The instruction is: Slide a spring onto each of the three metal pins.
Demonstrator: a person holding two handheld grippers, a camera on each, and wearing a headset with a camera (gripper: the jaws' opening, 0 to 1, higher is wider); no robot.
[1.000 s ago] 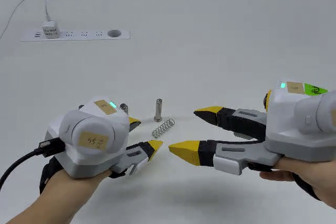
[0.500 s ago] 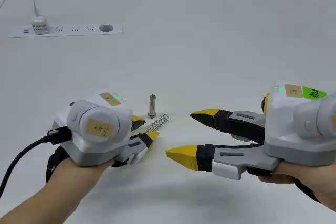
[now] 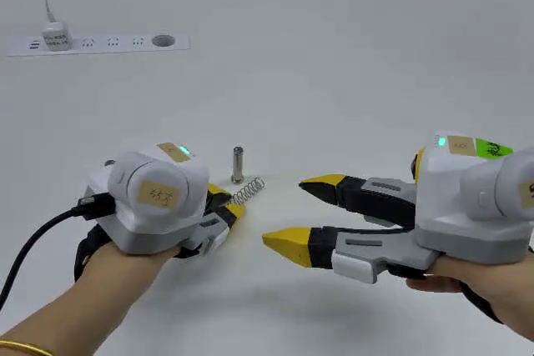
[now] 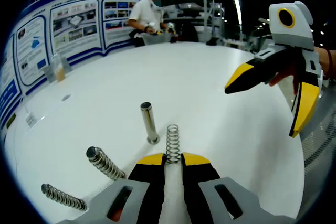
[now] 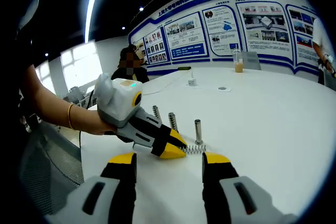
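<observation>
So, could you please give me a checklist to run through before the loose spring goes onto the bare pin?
1. Grip: left gripper jaws are closed on the near end of the spring: ok.
2. Spring off the table: not ok, it lies flat on the surface.
3. Bare pin upright with nothing on it: ok.
4. Spring in line with the pin: not ok, the spring lies flat beside the upright pin.
5. Right gripper open and apart from pin and spring: ok.
6. Other two pins already carry springs: ok.
</observation>
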